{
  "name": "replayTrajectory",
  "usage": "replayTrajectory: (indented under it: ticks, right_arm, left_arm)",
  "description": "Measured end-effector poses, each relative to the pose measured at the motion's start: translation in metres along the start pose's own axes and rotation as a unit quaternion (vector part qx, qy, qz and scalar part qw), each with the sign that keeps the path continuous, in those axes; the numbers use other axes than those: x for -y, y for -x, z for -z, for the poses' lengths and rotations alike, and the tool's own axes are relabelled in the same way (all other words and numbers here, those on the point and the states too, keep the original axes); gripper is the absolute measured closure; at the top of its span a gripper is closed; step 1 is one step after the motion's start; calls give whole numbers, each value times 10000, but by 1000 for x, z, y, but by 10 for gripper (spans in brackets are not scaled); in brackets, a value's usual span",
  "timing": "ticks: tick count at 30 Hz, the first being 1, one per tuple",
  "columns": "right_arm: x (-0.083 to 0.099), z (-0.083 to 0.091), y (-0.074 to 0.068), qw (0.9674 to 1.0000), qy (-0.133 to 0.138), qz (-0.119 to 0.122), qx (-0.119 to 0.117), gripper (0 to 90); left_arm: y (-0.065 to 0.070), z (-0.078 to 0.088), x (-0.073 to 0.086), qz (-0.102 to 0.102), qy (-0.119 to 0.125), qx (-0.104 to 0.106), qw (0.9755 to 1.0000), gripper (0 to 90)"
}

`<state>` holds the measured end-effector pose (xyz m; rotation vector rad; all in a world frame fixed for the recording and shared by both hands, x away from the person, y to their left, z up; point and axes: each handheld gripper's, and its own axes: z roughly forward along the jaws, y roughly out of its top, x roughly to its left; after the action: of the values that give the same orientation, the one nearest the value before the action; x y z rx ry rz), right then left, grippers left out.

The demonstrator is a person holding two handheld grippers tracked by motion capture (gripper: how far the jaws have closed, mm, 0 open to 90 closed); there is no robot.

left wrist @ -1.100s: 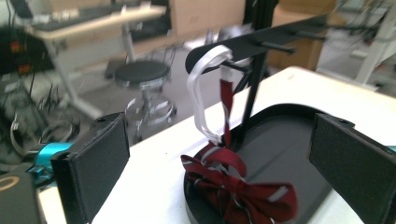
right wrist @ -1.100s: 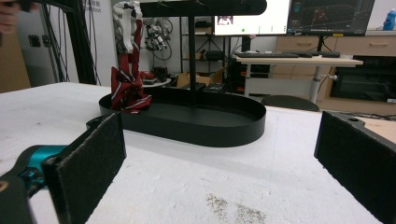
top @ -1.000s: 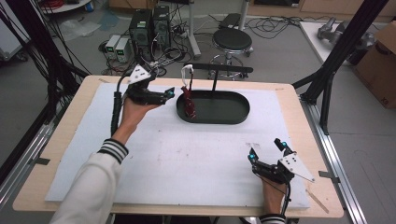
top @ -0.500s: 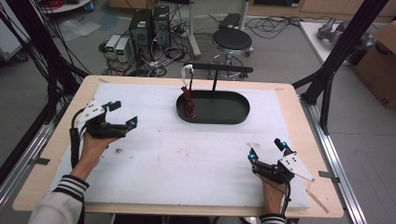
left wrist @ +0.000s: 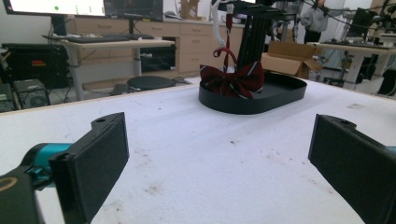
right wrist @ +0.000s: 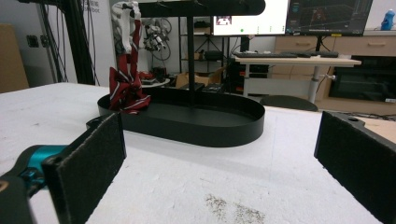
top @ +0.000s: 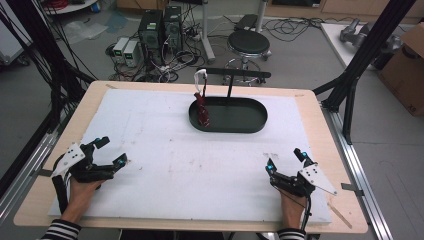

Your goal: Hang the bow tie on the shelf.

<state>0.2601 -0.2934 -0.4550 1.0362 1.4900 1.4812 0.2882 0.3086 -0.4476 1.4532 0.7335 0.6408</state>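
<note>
Surface (top: 150, 130) first: a broad white mat, scuffed and faintly gritty, laid over a pale wooden top. Toward its far middle sits a black oval tray (top: 250, 126) with a low smooth wall and a slim T-shaped stand (top: 229, 82) rising from it. A dark red striped bow tie (top: 201, 111), soft and crumpled, hangs by its strap from the stand's left end, its bow slumped against the tray's left rim. The left gripper (top: 111, 152) and right gripper (top: 284, 160) rest at the near corners, well apart from it, jaws spread wide and empty. Any further handling would best pinch the bow's knot squarely.
</note>
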Motion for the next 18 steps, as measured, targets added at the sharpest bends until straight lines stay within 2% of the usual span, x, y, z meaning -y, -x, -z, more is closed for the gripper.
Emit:
replayTrajectory:
  ticks: [3,10,13,18]
  right_arm:
    - [0,0,0,10000,-5,2,3,10]
    - [0,0,0,10000,0,27,-4,10]
    - [0,0,0,10000,1,30,-4,10]
    - [0,0,0,10000,2,58,-16,10]
  left_arm:
    - [0,1,6,25,165,-81,9998,55]
    - [3,3,8,-132,302,-207,9992,55]
    - [5,4,9,-206,344,-250,9989,55]
    - [5,4,9,-211,349,-276,9988,55]
